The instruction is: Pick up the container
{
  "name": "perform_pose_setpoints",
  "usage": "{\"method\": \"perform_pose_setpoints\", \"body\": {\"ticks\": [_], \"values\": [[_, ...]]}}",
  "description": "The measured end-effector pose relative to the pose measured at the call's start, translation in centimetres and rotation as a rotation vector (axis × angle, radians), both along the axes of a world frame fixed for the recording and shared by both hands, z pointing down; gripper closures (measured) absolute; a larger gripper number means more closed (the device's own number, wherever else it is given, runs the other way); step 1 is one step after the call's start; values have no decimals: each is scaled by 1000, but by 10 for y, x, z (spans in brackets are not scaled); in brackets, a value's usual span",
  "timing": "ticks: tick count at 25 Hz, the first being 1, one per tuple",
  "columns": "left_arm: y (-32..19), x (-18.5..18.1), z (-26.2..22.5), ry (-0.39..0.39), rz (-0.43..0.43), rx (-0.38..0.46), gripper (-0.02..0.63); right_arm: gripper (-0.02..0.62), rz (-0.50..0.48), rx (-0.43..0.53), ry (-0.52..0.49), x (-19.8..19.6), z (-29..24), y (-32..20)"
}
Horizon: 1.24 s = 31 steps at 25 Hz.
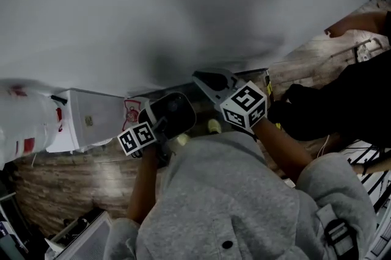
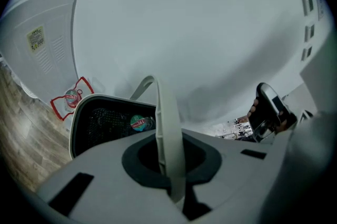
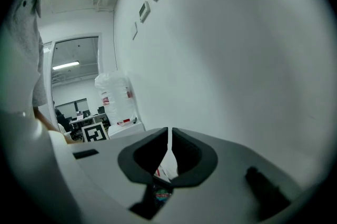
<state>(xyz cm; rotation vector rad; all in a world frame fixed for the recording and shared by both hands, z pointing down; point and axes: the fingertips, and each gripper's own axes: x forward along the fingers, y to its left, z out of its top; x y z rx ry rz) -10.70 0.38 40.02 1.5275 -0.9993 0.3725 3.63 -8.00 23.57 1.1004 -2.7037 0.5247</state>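
**Handle gripped, lift apparently under way**

The left gripper (image 2: 169, 165) is clamped on the white bail handle (image 2: 162, 112) of the dark, white-rimmed container (image 2: 73, 125). The container sits tipped just beyond the jaws, close to the wall (image 2: 184, 23). The right gripper (image 3: 169, 136) has its jaws together on nothing. The grasp looks done. Whether the container is fully clear of the wooden floor (image 2: 26, 128) I cannot tell, so raising it may remain.
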Motion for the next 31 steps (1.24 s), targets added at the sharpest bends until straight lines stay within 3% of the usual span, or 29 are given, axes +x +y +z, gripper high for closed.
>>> {"method": "perform_pose_setpoints", "body": {"ticks": [10, 31], "values": [[8, -4, -1, 11, -5, 0, 580, 555, 65, 15, 3, 9, -1, -1], [23, -7, 0, 35, -28, -19, 578, 555, 58, 31, 14, 4, -5, 9]]}}
